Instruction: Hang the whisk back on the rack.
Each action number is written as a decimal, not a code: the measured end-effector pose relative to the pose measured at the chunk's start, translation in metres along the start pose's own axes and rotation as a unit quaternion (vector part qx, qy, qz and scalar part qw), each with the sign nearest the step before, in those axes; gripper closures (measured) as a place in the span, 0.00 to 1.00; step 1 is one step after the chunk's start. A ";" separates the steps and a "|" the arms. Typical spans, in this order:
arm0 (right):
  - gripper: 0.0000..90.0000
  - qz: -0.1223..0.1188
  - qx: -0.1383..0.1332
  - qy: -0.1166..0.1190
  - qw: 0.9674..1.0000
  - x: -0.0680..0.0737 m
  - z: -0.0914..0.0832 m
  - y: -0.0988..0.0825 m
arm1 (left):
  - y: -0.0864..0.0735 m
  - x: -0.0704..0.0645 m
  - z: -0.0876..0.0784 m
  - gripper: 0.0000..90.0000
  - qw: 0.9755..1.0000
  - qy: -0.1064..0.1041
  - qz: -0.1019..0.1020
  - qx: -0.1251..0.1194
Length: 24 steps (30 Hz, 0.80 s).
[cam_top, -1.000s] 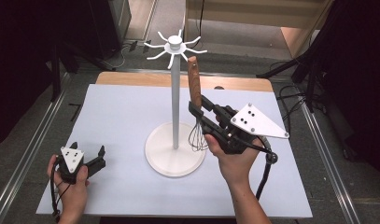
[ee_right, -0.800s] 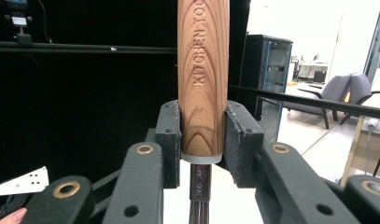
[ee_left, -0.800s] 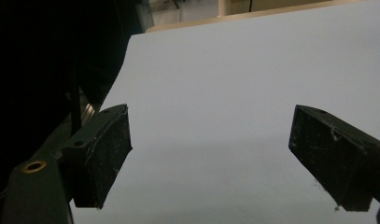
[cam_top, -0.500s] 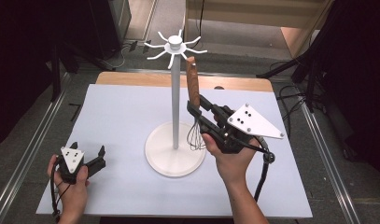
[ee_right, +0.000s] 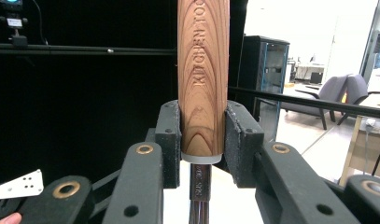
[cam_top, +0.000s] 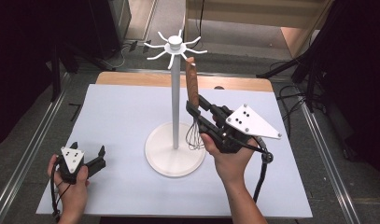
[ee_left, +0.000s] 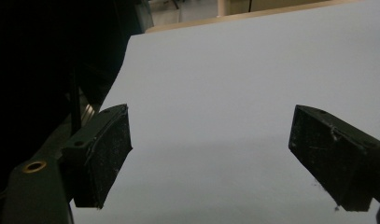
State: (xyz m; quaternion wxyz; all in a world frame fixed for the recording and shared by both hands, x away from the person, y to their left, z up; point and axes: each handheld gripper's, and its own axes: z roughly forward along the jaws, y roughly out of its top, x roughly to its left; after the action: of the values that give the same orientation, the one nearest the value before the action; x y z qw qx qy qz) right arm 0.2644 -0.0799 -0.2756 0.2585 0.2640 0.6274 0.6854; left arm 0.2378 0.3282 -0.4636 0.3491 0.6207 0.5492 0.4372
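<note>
Whisk [cam_top: 193,107] held upright just right of the stand's pole, wooden handle [ee_right: 202,79] pointing up and wire loops [cam_top: 193,136] hanging down over the round base. Handle top reaching up near the hook arms at the crown of the stand, not hung on any of them as far as visible. Clamped at the lower end of the wooden handle, right above the grey collar and metal neck, by the right gripper [cam_top: 197,112]: both pads pressed flat against the wood on either side, seen closely in the right gripper view [ee_right: 202,140]. "KITCHEN" lettering engraved along the grain and readable there. Right hand [cam_top: 229,156] wrapped around the gripper body beneath the grey three-cornered plate [cam_top: 251,122], cable trailing down toward the table's near edge.

White utensil stand [cam_top: 175,93] placed at the middle of the table, wide disc base [cam_top: 169,161] flat on the pale sheet, thin pole rising to a ring of spoke-like hooks [cam_top: 174,46].

Left gripper [cam_top: 88,156] resting low at the near left corner of the table [cam_top: 122,112], well apart from the stand, gripped in the left hand [cam_top: 72,182]. Jaws spread wide with nothing between them, just bare pale tabletop [ee_left: 215,93] beyond in the left gripper view.
</note>
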 end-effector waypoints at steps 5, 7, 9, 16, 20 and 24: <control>0.79 0.001 -0.001 0.005 1.000 0.000 0.000 0.000 | 0.000 0.000 0.000 0.15 1.000 0.000 0.000 0.000; 0.78 -0.003 -0.002 -0.001 1.000 0.001 0.000 0.000 | 0.000 0.000 0.000 0.15 1.000 0.001 0.001 0.000; 0.77 -0.001 0.000 0.002 1.000 0.001 0.000 0.000 | 0.000 0.000 0.000 0.15 1.000 0.000 0.000 0.000; 0.71 0.001 0.005 0.006 1.000 0.000 -0.001 0.001 | 0.000 0.000 0.000 0.15 1.000 0.000 0.000 0.000; 0.65 0.000 0.005 0.005 1.000 -0.002 -0.003 0.000 | 0.000 0.000 0.000 0.15 1.000 0.000 0.001 0.001; 0.54 -0.005 0.006 -0.005 1.000 -0.006 -0.006 -0.001 | 0.000 0.000 0.000 0.15 1.000 0.000 0.000 0.000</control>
State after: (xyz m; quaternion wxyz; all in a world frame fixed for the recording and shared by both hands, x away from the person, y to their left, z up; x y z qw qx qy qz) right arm 0.2642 -0.0882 -0.2774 0.2636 0.2652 0.6316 0.6792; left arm 0.2380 0.3280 -0.4637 0.3492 0.6204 0.5496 0.4373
